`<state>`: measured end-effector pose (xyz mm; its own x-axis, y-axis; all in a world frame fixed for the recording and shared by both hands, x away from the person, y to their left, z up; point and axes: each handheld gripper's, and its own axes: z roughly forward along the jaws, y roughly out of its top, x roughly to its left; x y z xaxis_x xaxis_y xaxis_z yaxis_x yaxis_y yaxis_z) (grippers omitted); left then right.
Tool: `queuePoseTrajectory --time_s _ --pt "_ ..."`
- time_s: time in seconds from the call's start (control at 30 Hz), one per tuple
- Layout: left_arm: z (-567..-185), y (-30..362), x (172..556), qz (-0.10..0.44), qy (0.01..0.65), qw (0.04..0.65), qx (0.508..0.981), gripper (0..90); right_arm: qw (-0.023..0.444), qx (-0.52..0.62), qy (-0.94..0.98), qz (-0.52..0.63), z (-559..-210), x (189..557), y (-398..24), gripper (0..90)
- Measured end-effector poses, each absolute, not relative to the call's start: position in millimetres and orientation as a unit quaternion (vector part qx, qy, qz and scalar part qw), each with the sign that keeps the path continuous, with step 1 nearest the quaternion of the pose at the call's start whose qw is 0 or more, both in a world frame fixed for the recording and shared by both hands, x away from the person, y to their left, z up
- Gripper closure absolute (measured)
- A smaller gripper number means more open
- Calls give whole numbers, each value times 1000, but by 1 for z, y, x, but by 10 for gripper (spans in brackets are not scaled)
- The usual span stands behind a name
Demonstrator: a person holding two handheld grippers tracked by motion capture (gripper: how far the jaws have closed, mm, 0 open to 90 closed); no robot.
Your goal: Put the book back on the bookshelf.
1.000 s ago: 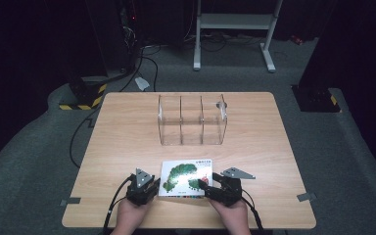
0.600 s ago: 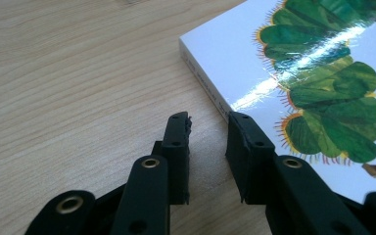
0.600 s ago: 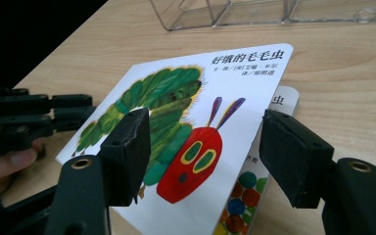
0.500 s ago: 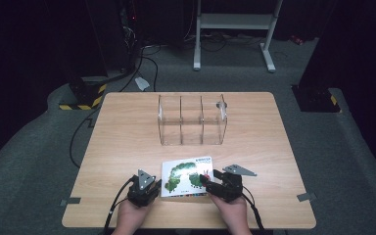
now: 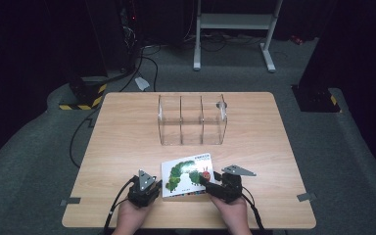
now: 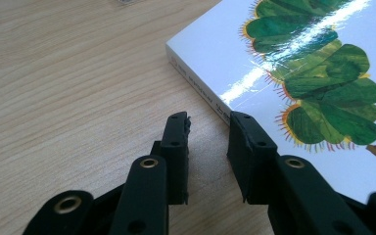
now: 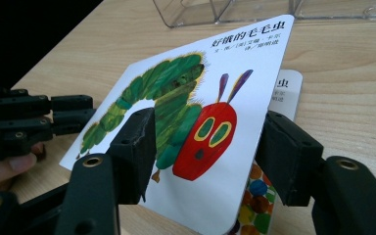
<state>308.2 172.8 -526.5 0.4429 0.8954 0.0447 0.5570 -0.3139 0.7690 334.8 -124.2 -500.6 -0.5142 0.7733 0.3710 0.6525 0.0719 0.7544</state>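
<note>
Picture book (image 5: 188, 174) lying near the table's (image 5: 127, 132) 6 o'clock edge, well short of the clear three-bay organizer (image 5: 192, 120) at 12 o'clock from it. Front cover lifted in the right gripper view, tilted up off the pages beneath, with a second leaf and a spotted page showing under its free edge at 3 o'clock. Right gripper (image 7: 205, 147) straddling that raised cover, jaws just now closing, one above the caterpillar art and one behind the board; pads not clearly pressing yet, so read as apart around the cover rather than clamped. Left gripper (image 6: 208, 142) parked at the book's 9 o'clock spine side, jaws nearly together with nothing between them, one tip just at the spine edge (a brace, probably, against sliding). Likely handling: glossy cover, so slippery under hard pads; thick board leaves, stiff enough not to flop, light overall, not fragile though corners could dent. Best hold judged to be deep over the free edge of the cover, pads flat on both faces, away from the rounded corner. Risk of the whole book skating across the smooth wood if the spine is left unbraced.
</note>
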Motion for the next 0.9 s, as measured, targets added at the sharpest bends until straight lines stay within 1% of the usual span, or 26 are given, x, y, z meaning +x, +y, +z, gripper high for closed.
queuePoseTrajectory --time_s 0.1,0.13,0.17,0.27,0.43,0.57,0.7,0.87,0.9 --pt "-527 174 309 237 471 353 773 676 54 484 737 468 -502 340 -127 423" --pt "-527 174 310 235 471 354 773 674 39 478 747 461 -503 349 -130 438" --pt "-527 174 310 235 471 354 773 672 39 478 747 461 -503 349 -130 438" --pt "-527 174 310 233 473 356 772 666 35 468 759 452 -504 361 -131 482" --pt "-527 175 310 231 473 357 772 658 31 460 764 452 -504 369 -130 494" --pt "-527 175 310 229 474 358 771 649 26 460 767 447 -505 370 -131 505" --pt "-527 175 310 228 476 358 770 633 36 453 771 447 -503 365 -135 530" --pt "-527 176 311 228 479 357 769 612 51 447 770 452 -502 354 -142 591" --pt "-527 176 311 228 479 357 769 606 51 447 770 452 -502 354 -142 591"
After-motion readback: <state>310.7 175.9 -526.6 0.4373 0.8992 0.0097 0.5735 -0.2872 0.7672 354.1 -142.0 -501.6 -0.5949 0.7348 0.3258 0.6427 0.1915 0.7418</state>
